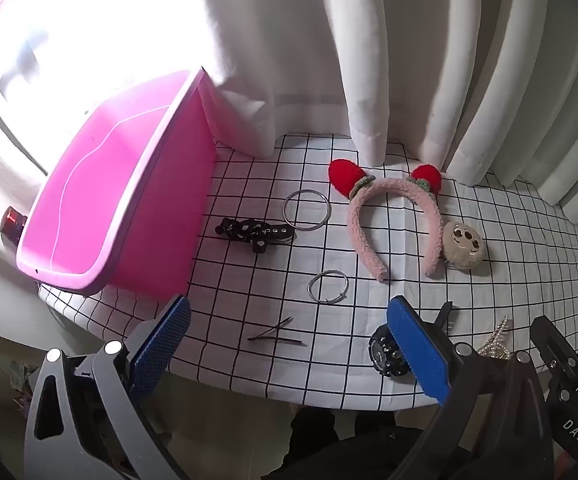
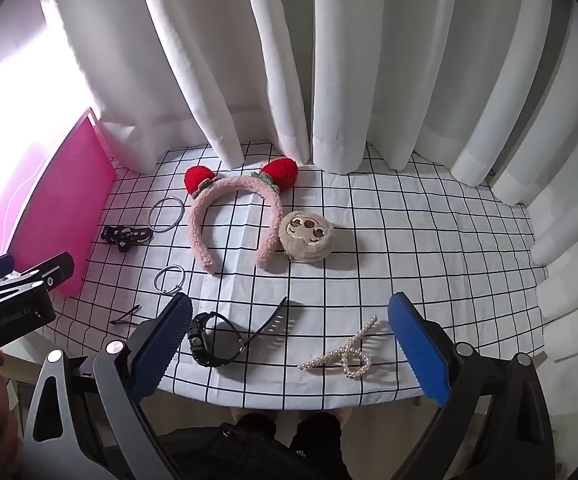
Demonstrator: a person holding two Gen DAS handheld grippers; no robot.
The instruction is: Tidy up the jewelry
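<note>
On the checked tablecloth [image 1: 501, 292] lie a fluffy pink headband [image 1: 389, 224] [image 2: 233, 224] with red strawberry ears, two silver bangles [image 1: 307, 211] [image 1: 327, 286], a black hair clip [image 1: 255, 232], black hairpins [image 1: 277, 334], a black watch [image 2: 213, 338] and a pearl claw clip [image 2: 343, 354]. A pink bin [image 1: 101, 196] stands at the left. My left gripper [image 1: 289, 344] hangs open above the hairpins at the front edge, holding nothing. My right gripper [image 2: 293, 344] is open too, over the watch and pearl clip.
A beige plush pouch [image 2: 307, 240] with a cartoon face rests by the headband. White curtains [image 2: 329, 60] hang along the table's far side. A dark red jar [image 1: 11, 222] stands behind the bin. The person's legs [image 2: 281, 440] show below the front edge.
</note>
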